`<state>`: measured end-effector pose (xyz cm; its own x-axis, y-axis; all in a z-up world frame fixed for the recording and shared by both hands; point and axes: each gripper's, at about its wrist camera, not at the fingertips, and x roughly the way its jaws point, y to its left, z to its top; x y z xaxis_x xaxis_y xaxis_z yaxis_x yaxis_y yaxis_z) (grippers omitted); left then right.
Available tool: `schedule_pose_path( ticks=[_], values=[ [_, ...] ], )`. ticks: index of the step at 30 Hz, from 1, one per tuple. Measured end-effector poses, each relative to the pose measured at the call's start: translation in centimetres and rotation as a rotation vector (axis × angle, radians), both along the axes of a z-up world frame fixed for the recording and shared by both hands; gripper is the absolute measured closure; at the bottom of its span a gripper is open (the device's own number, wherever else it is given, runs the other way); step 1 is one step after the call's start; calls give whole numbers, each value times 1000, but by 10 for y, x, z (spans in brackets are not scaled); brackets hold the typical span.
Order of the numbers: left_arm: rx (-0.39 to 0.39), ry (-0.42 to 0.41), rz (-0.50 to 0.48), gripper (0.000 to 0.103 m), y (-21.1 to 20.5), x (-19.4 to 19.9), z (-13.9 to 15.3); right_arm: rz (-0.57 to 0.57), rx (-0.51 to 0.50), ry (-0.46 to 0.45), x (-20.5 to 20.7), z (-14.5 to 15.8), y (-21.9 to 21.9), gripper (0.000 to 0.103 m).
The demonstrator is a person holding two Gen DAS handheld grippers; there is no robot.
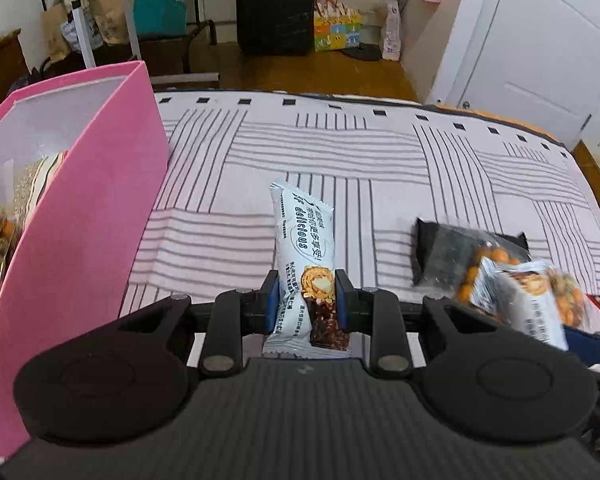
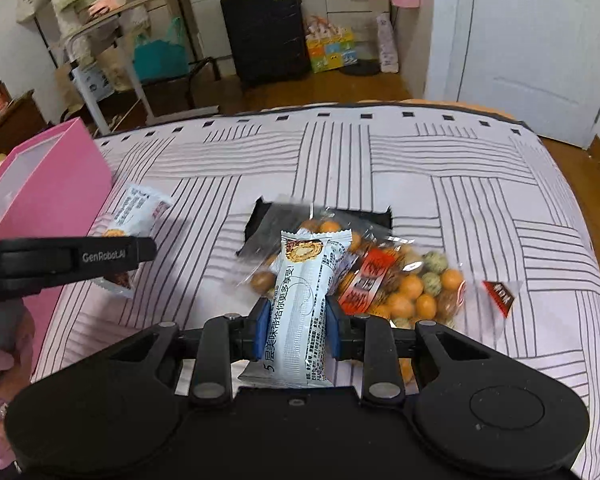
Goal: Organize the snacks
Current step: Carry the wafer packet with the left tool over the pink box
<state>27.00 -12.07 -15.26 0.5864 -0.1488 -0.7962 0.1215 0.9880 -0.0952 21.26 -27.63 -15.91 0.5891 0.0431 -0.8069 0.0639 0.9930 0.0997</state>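
You're holding a bar in each gripper: left gripper (image 1: 307,298) jaws clamped on one snack bar (image 1: 305,256), right gripper (image 2: 293,330) jaws clamped on another bar (image 2: 304,304). The pink box (image 1: 80,216) at the bed's left edge is already holding some snacks. Nut bags (image 2: 400,280) are still lying mid-bed (image 2: 420,168), so you're roughly partway.

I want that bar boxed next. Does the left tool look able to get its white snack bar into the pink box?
Probably yes. The left tool grips the white snack bar, and the pink box stands open-topped right beside it, with nothing between them.

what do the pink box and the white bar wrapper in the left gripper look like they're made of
Pink box: probably rigid cardboard, matte; flat stiff walls, crisp corner, paler inside.
White bar wrapper: likely thin printed plastic film with a slight sheen; serrated crimped end, and it dents where the left gripper pinches it.
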Motion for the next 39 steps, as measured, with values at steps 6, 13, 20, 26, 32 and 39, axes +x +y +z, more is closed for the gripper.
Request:
schedule_pose_path(
  ticks=[6,13,20,26,32,39],
  values=[
    [-15,22,-13,77,1,-17,18,22,-1,-8,-12,11,5,71],
    [-6,22,-63,77,10,-43,49,74,39,-20,-40,30,15,71],
    [-33,33,-110,77,36,-65,76,144,68,-54,-68,54,34,71],
    [-57,48,-155,77,63,-94,86,167,91,-55,-88,62,48,71],
    [-115,134,-214,77,92,-118,98,275,52,-102,-119,98,76,71],
    [-168,86,-178,77,142,-134,128,379,65,-137,-135,136,104,71]
  ],
)
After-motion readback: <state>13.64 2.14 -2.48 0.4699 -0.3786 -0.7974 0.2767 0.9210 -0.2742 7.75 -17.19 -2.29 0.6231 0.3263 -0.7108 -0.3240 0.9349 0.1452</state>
